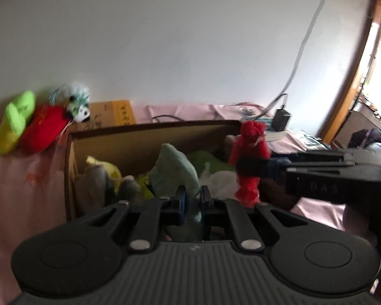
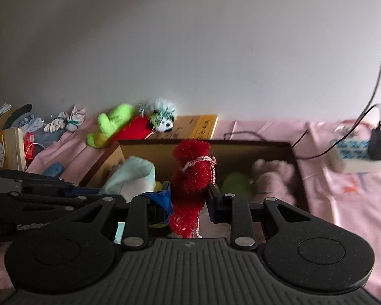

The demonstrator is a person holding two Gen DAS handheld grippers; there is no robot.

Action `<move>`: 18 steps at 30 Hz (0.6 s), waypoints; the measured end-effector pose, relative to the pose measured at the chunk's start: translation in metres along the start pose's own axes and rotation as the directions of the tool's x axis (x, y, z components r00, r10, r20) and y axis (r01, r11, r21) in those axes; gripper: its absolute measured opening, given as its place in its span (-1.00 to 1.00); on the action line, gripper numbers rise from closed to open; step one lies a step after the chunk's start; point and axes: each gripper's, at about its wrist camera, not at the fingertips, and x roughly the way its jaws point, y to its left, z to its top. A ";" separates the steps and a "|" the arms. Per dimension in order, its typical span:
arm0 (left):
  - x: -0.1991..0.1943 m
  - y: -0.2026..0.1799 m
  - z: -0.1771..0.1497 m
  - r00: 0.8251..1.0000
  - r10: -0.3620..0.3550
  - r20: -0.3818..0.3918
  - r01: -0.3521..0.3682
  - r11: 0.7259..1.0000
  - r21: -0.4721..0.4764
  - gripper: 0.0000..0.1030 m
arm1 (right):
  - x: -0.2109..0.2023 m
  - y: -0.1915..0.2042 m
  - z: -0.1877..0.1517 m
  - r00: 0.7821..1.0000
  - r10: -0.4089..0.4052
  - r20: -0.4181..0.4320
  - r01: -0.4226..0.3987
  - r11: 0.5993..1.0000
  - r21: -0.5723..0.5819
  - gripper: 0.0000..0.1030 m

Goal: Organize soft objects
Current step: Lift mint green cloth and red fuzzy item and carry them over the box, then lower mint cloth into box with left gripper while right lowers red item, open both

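The right tongs (image 2: 188, 194) pinch a red mesh puff (image 2: 191, 178) around its middle, holding it upright over the open cardboard box (image 2: 205, 144). The left tongs (image 1: 191, 198) are clamped on a pale green soft toy (image 1: 175, 170) that rises from the box's heap of plush. Behind the box — on the pink cloth (image 2: 355, 203) — lie a lime-green plush (image 2: 113, 124), a red cushion (image 2: 136, 129) and a small panda toy (image 2: 165, 123).
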 end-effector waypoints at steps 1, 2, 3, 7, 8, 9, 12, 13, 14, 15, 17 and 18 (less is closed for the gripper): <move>0.005 0.004 0.001 1.000 0.009 -0.009 -0.010 1.000 -0.011 -0.85 | 0.008 0.000 -0.001 1.000 0.007 -0.011 -0.007 1.000 0.008 -0.81; 0.010 0.007 0.001 1.000 0.014 -0.018 -0.014 1.000 -0.020 -0.85 | 0.014 0.000 -0.003 1.000 0.010 -0.020 -0.010 1.000 0.013 -0.80; 0.014 0.010 0.000 0.999 0.012 -0.030 -0.013 1.000 -0.027 -0.85 | 0.020 0.000 -0.004 0.999 0.014 -0.028 -0.014 1.000 0.016 -0.74; 0.030 0.014 -0.004 0.997 0.007 -0.072 -0.010 0.999 -0.043 -0.70 | 0.041 -0.006 -0.010 0.997 0.016 -0.076 -0.012 0.999 0.052 -0.72; 0.034 0.014 -0.005 0.997 0.012 -0.080 -0.016 0.999 -0.048 -0.65 | 0.045 -0.007 -0.011 0.996 0.024 -0.084 -0.018 0.998 0.064 -0.71; 0.037 0.014 -0.005 0.996 0.013 -0.087 -0.017 0.999 -0.050 -0.51 | 0.047 -0.008 -0.013 0.996 0.032 -0.088 -0.026 0.997 0.075 -0.70; 0.044 0.014 -0.009 0.994 0.030 -0.105 -0.037 0.998 -0.060 -0.05 | 0.050 -0.011 -0.014 0.995 0.062 -0.084 -0.054 0.994 0.097 -0.67; 0.044 0.015 -0.010 0.994 0.029 -0.108 -0.036 0.997 -0.063 0.11 | 0.048 -0.012 -0.014 0.994 0.074 -0.076 -0.065 0.992 0.110 -0.67; 0.044 0.015 -0.011 0.994 0.025 -0.108 -0.033 0.997 -0.069 0.11 | 0.047 -0.014 -0.014 0.994 0.089 -0.069 -0.080 0.989 0.127 -0.66; 0.043 0.016 -0.011 0.994 0.023 -0.109 -0.031 0.997 -0.074 0.12 | 0.045 -0.015 -0.015 0.993 0.100 -0.062 -0.090 0.986 0.144 -0.65; 0.040 0.017 -0.012 0.994 0.024 -0.105 -0.033 0.996 -0.082 0.14 | 0.043 -0.018 -0.016 0.994 0.097 -0.048 -0.088 0.982 0.165 -0.64; 0.038 0.018 -0.012 0.994 0.026 -0.101 -0.035 0.996 -0.086 0.14 | 0.041 -0.019 -0.016 0.995 0.095 -0.042 -0.086 0.981 0.175 -0.64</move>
